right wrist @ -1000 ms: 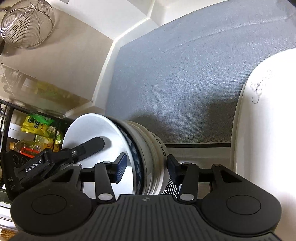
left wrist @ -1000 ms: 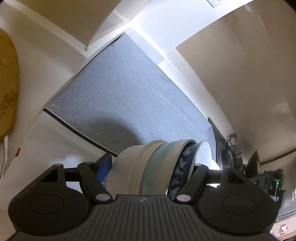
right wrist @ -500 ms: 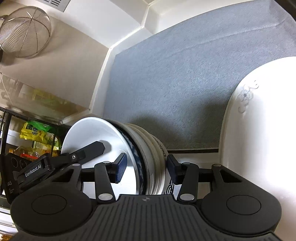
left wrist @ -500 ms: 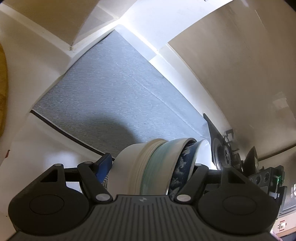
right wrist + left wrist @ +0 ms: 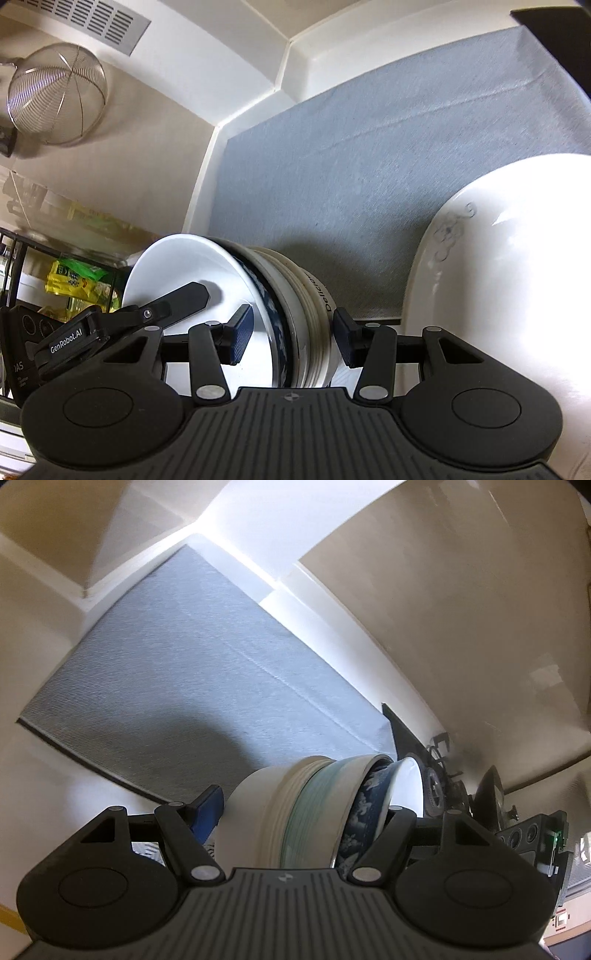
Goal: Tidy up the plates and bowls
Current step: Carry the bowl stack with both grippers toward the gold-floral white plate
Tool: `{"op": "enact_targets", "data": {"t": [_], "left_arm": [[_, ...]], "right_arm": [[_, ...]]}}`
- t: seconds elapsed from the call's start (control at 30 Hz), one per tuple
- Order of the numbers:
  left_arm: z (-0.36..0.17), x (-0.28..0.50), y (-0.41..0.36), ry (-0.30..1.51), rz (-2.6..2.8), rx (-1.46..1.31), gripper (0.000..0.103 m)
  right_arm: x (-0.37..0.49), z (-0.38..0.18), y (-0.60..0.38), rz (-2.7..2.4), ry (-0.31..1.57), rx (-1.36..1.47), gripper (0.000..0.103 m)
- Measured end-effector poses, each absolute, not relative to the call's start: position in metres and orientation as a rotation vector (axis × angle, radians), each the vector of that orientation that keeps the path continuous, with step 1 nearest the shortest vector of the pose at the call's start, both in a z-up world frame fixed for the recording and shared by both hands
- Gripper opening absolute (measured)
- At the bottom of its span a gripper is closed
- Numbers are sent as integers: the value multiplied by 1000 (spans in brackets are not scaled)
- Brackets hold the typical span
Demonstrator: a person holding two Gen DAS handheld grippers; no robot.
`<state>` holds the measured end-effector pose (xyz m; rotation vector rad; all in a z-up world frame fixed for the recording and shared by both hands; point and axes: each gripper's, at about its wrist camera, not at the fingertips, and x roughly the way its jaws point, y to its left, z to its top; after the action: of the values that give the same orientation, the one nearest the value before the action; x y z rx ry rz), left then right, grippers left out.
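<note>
**Nested bowl stack, carried between two grippers above a lined shelf**

Item: a stack of nested bowls (image 5: 314, 812), comprising a white outer bowl, a pale green bowl, a blue patterned bowl (image 5: 275, 317) and a white innermost bowl (image 5: 184, 273).

Position: the stack is held in the air over the grey shelf liner (image 5: 192, 664), near its front edge and apart from it.

Orientation: the stack is carried on its side; its stacking axis is seen running roughly level, left to right, with the bowl mouths turned toward the left gripper's right.

Hold: the stack is spanned by the left gripper (image 5: 306, 808) and the right gripper (image 5: 291, 332), each with jaws closed across base and mouth, presumably so that the bowls are kept nested.

Adjacent: a large white dish (image 5: 509, 277) just right; a wire strainer (image 5: 55, 96) on the wall.
</note>
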<state>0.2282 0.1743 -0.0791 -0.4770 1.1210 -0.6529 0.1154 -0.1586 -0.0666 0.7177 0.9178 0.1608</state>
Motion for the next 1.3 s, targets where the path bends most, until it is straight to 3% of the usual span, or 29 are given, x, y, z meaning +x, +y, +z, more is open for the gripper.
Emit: {"op": "enact_targets", "data": {"t": [0.5,0.57,0.77,1.3], "left_arm": [[-74,231,112,1134,-807,-433,76],[-66,233,100,1133,-886,-495,81],[-82,236,51,1115,-887,-419,68],[-95,253,53,1149,-967,-456,65]], "right_arm": [[76,-51,-200,30,854,745,50],[70,-50,-206,-7,854,734,45],[60,-67,-218,-94,849,807,36],[65,-76,-229,-74,862,897,35]]}}
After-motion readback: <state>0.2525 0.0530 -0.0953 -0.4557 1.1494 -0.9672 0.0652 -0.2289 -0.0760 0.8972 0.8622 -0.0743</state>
